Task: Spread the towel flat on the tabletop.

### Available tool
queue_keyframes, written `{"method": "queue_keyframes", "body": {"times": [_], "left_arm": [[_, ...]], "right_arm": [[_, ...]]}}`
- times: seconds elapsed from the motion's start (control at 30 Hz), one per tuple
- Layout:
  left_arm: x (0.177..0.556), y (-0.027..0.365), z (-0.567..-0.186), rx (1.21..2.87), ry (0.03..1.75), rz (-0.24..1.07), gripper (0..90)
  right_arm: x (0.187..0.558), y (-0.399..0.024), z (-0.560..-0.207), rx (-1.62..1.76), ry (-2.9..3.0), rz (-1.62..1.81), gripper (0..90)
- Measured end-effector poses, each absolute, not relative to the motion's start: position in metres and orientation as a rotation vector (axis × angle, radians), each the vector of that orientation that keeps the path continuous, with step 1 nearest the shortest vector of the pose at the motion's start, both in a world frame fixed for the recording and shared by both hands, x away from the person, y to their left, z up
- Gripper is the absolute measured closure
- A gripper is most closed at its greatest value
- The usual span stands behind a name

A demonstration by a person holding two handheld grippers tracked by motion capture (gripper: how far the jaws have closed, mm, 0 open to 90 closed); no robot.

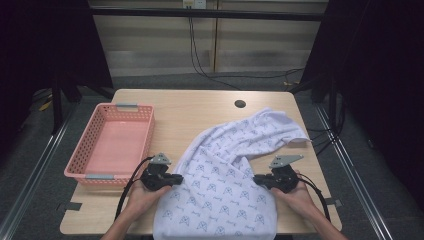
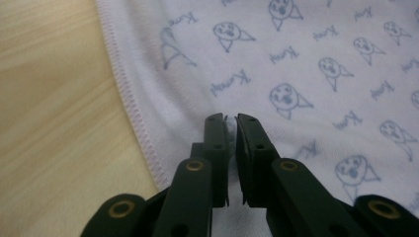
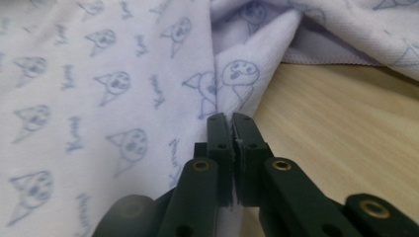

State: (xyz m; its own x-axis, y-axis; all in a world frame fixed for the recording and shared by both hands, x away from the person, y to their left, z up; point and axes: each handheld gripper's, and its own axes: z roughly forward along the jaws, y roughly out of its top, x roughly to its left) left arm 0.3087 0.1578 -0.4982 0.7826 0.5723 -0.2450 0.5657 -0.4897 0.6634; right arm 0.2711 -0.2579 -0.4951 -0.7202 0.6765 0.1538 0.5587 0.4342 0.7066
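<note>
A light wooden tabletop [image 1: 200, 107] stands in a dim room with dark curtains at both sides. A white cloth printed with small blue faces [image 1: 225, 175] lies across the lower middle and right of the high view, running to the near edge. The left gripper [image 1: 177, 178] is clamped on the cloth's left hem, the right gripper [image 1: 257, 179] on its right fold. A pink basket [image 1: 90, 145] sits at left.
</note>
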Motion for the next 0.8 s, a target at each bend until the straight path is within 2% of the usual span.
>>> {"method": "queue_keyframes", "body": {"times": [0.07, 0.1, 0.2, 0.27, 0.33, 0.4, 0.47, 0.53, 0.57, 0.6, 0.73, 0.8], "left_arm": [[0.305, 0.160, -0.497, 2.212, 0.842, 0.015, 87.0], [0.292, 0.160, -0.495, 2.255, 0.791, 0.058, 87.4], [0.281, 0.163, -0.493, 2.281, 0.790, 0.037, 88.3], [0.269, 0.168, -0.493, 2.277, 0.781, -0.005, 88.6], [0.254, 0.171, -0.491, 2.299, 0.754, -0.029, 88.7], [0.241, 0.170, -0.490, 2.323, 0.692, -0.118, 88.7], [0.228, 0.161, -0.487, 2.375, 0.580, -0.154, 87.8], [0.230, 0.157, -0.487, 2.374, 0.565, -0.193, 83.1], [0.238, 0.153, -0.487, 2.320, 0.587, -0.193, 80.3], [0.242, 0.150, -0.487, 2.284, 0.605, -0.177, 79.3], [0.260, 0.139, -0.482, 2.239, 0.612, -0.121, 78.5], [0.284, 0.127, -0.478, 2.204, 0.638, -0.074, 78.5]], "right_arm": [[0.267, -0.261, -0.492, 1.099, 2.525, 1.183, 88.4], [0.255, -0.266, -0.483, 1.091, 2.513, 1.222, 88.6], [0.240, -0.273, -0.475, 1.093, 2.493, 1.235, 88.7], [0.216, -0.289, -0.470, 1.122, 2.466, 1.254, 88.6], [0.208, -0.295, -0.469, 1.135, 2.459, 1.255, 88.6], [0.193, -0.307, -0.467, 1.173, 2.440, 1.279, 88.5], [0.178, -0.313, -0.466, 1.179, 2.448, 1.280, 88.0], [0.171, -0.312, -0.465, 1.156, 2.472, 1.259, 82.5], [0.172, -0.313, -0.462, 1.152, 2.443, 1.286, 75.2], [0.175, -0.314, -0.460, 1.147, 2.425, 1.304, 72.2], [0.194, -0.317, -0.458, 1.158, 2.384, 1.298, 73.1], [0.225, -0.318, -0.468, 1.174, 2.387, 1.212, 72.8]]}}
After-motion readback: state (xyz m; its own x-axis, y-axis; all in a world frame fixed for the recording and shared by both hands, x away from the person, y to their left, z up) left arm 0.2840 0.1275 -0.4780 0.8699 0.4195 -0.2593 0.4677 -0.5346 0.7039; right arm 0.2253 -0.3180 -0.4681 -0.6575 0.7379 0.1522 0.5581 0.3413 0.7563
